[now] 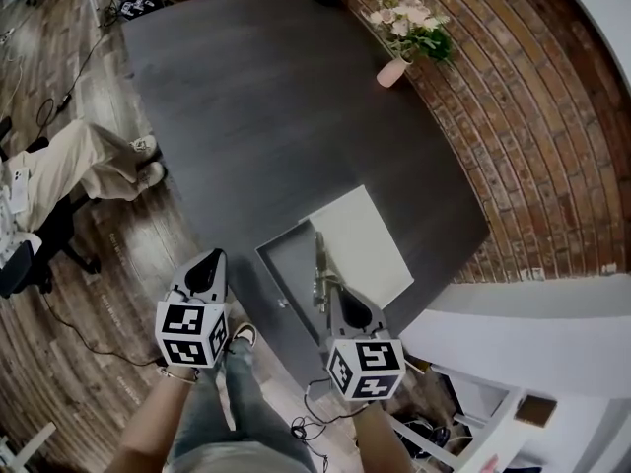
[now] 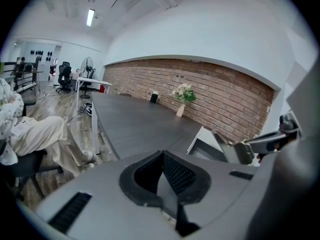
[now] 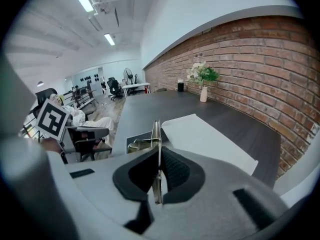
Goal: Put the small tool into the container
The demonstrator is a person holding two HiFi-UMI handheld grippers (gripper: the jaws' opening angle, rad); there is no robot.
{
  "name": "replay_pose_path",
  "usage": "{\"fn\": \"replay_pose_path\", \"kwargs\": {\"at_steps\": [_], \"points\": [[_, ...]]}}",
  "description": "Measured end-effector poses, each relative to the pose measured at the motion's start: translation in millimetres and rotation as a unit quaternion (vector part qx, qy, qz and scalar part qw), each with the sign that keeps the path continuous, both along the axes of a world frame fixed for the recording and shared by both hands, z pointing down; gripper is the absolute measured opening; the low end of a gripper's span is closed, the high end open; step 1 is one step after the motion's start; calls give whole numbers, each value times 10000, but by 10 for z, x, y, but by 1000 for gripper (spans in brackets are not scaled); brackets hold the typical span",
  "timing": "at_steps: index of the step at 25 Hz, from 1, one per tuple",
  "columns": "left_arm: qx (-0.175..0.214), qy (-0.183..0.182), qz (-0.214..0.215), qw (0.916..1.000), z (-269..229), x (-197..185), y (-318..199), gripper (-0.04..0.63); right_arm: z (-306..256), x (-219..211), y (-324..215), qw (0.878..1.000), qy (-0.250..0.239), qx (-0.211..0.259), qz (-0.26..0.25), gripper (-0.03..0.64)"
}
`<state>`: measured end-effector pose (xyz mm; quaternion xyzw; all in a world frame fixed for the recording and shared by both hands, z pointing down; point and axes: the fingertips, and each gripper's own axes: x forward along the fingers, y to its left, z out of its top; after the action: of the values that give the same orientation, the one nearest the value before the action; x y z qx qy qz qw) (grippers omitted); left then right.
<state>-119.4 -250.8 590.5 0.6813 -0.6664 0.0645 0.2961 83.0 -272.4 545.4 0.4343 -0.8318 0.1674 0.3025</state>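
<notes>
Steel-looking small tool (image 1: pixel 318 264): likely stiff, light, slick; hold it by its flat rear end | right tongs (image 3: pixel 158 152) closed on it; it points to 12 o'clock above the grey container (image 1: pixel 279 262) on the worktop (image 1: pixel 246 116) | left tongs (image 2: pixel 162 156) closed, empty

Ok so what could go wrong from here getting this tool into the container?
The small tool sticks out well past the right gripper, whose jaws pinch only its thin end, so it could pivot or slip. The container sits near the table's edge; a bump from the tool might shove it off.
</notes>
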Motion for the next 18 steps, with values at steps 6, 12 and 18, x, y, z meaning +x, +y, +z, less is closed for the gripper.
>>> {"fn": "replay_pose_path", "kwargs": {"at_steps": [6,12,18], "points": [[-31,31,-69,10000,99,-63,53,5,149,-22,-5,9988,418,-82,-221,6],[-67,28,-103,9999,162,-128,80,5,276,-26,-20,9946,957,-79,-382,6],[-97,12,-72,9999,206,-151,71,5,377,-22,-59,9888,1448,-21,-371,6]]}}
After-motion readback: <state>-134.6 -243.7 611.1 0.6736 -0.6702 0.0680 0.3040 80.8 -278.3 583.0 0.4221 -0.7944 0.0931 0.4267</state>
